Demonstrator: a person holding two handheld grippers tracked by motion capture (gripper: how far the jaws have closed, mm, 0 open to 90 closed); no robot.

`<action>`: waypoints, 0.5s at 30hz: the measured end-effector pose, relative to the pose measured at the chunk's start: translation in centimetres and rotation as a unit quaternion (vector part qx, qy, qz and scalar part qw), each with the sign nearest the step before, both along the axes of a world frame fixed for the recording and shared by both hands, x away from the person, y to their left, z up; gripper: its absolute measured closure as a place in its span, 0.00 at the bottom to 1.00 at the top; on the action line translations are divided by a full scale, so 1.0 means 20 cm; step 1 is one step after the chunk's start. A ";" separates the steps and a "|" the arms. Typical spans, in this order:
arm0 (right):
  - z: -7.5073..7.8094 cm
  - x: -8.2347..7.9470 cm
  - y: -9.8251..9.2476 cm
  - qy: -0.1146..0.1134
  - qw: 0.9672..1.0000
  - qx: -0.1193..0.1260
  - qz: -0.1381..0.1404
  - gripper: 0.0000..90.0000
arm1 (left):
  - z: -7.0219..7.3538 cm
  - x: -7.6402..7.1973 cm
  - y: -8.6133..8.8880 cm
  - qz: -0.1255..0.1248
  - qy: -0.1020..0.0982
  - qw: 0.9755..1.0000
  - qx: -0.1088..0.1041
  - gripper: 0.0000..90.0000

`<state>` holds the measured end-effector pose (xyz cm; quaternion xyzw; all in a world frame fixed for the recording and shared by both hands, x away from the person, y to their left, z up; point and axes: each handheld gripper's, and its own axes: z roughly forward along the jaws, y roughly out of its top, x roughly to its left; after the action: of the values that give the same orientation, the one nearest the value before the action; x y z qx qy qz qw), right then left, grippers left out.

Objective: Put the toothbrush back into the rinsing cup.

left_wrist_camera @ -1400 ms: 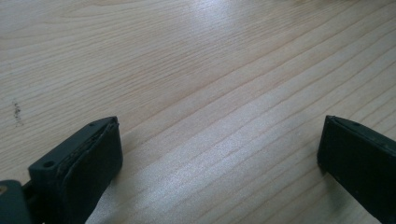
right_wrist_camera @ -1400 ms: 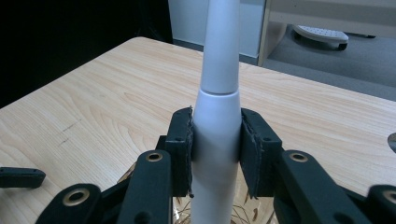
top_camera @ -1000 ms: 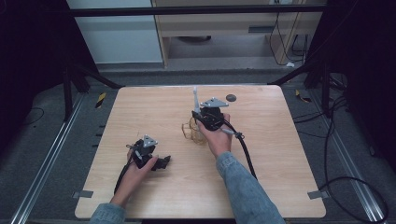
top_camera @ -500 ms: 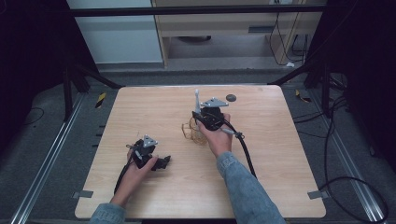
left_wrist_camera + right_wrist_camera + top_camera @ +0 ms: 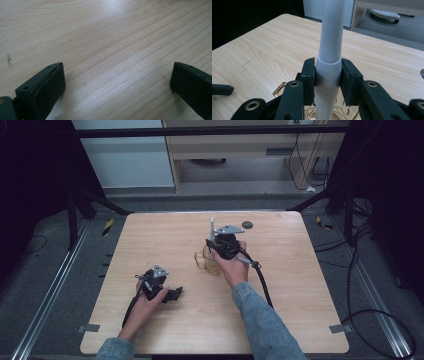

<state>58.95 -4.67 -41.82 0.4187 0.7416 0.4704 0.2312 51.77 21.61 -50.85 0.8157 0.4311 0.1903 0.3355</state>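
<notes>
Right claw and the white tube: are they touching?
Touching. In the right gripper view the right claw has both black jaws pressed flat against the sides of the white tube, with no gap on either side.

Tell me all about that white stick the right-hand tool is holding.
The white stick is a smooth, matte rod that looks like plastic, made of two sections: a narrower upper part rising out of a slightly wider lower sleeve. It stands nearly upright, clamped at that joint between the two black jaws of the right tool. Its lower end goes down into a thin golden wire object on the wooden table; how they join is hidden. In the high view it sticks up past the hand.
</notes>
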 end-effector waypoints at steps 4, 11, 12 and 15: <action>0.00 0.01 0.00 0.001 1.000 -0.003 -0.001 0.74 | 0.00 0.00 0.00 0.000 0.000 1.000 0.000 0.00; 0.03 0.03 0.01 -0.002 1.000 -0.003 -0.003 0.73 | 0.00 0.00 0.00 0.000 0.000 1.000 0.000 0.00; 0.03 0.03 0.02 -0.003 1.000 -0.004 -0.002 0.73 | 0.00 0.00 0.00 0.000 0.000 1.000 0.000 0.00; 0.05 0.03 0.02 -0.005 1.000 -0.007 0.001 0.73 | 0.00 0.00 0.00 0.000 0.000 1.000 0.000 0.00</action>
<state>59.50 -4.19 -40.89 0.4136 0.7443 0.4674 0.2377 51.77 21.61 -50.85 0.8158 0.4309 0.1903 0.3354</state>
